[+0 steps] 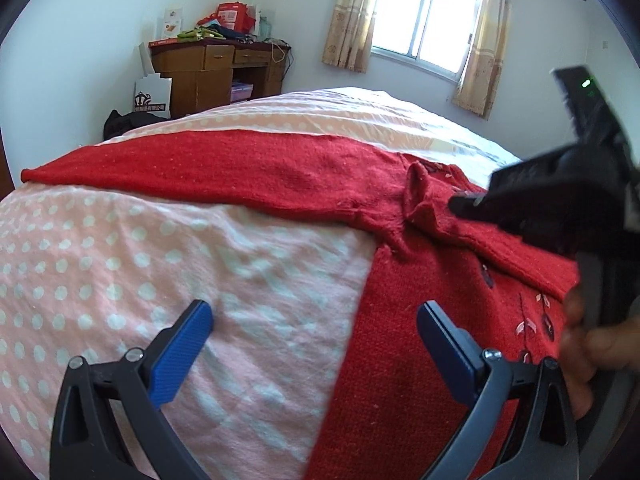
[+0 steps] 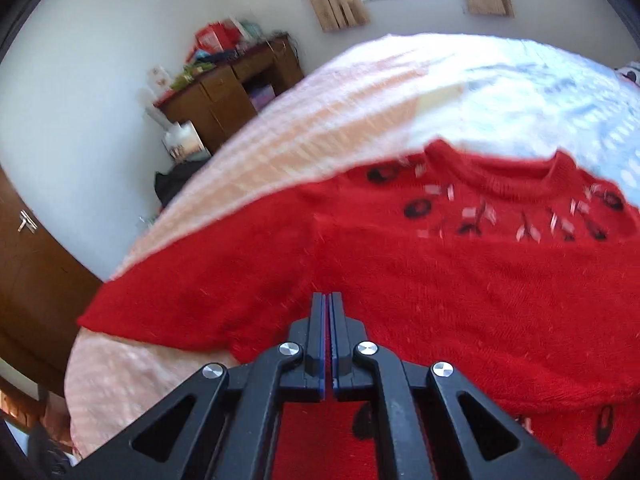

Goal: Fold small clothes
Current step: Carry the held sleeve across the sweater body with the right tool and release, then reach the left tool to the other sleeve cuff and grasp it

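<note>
A red knit sweater (image 1: pixel 392 280) with dark and pale embroidery lies flat on the bed. One sleeve (image 1: pixel 200 160) stretches out to the left; the other sleeve (image 1: pixel 520 252) lies folded across the body. My left gripper (image 1: pixel 316 320) hovers open over the sweater's left edge, with one blue pad (image 1: pixel 188 352) above the bedspread and the other above the knit. My right gripper (image 1: pixel 460 202) comes in from the right, its tip at a raised ruck by the folded sleeve's end. In the right wrist view that gripper (image 2: pixel 329 300) is shut over the sweater (image 2: pixel 440 272), below the neckline (image 2: pixel 500 184). I cannot make out cloth between the pads.
The bedspread (image 1: pixel 160 260) is pink with white dots and turns pale blue toward the far side (image 2: pixel 520 100). A hand (image 1: pixel 592 344) holds the right tool. A cluttered wooden desk (image 1: pixel 212 72) and a curtained window (image 1: pixel 424 28) stand beyond the bed; a brown door (image 2: pixel 32 264) is at left.
</note>
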Demonstrator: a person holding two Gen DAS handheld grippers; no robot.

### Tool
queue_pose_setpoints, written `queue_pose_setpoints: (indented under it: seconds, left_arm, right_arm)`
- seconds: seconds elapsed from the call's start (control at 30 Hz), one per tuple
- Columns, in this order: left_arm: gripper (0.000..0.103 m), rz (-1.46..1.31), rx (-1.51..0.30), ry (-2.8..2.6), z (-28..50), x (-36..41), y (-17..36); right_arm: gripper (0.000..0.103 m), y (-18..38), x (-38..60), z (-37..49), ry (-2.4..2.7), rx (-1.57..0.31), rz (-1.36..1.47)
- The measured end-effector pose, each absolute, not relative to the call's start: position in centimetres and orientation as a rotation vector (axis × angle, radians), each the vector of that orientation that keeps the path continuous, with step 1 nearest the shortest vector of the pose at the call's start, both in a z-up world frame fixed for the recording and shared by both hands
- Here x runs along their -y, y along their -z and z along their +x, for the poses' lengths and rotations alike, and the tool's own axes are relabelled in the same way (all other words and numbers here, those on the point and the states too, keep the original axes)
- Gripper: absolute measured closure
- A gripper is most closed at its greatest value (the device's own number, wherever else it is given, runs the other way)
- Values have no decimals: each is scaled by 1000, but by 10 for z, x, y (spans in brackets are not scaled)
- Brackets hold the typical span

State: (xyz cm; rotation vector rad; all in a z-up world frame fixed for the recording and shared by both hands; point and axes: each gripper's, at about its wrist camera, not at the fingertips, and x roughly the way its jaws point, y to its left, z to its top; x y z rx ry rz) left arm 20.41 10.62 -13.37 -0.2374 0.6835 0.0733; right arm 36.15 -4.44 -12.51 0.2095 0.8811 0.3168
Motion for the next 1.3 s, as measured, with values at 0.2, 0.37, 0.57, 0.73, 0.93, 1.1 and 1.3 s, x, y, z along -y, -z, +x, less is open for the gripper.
queue_pose_setpoints:
  seconds: [0.2, 0.37, 0.57, 0.73, 0.93, 1.1, 1.3]
  left_arm:
    - [0, -261, -671, -58, 201, -107, 134]
    - [0, -246, -672, -65, 201, -105, 134]
    - [0, -247, -671, -64, 202, -104, 134]
    - [0, -230, -676, -77, 202, -101, 135]
    - [0, -212, -685, -91, 206, -97, 135]
    - [0, -171, -702, -119, 209, -92, 137]
    - [0, -150, -725, -132, 210, -91, 136]
  right_arm:
    - [102, 147, 33, 366, -379, -891, 124]
    - [103, 145, 45, 374, -401, -919, 168]
    - [103, 96, 105, 340, -185, -698, 94]
    - [103, 105, 197, 327, 61, -747, 117]
    - [103, 136, 272, 285, 131, -800, 223]
    - [103, 143, 276, 271, 132, -767, 231]
    - [103, 144, 280, 266, 116, -744, 250]
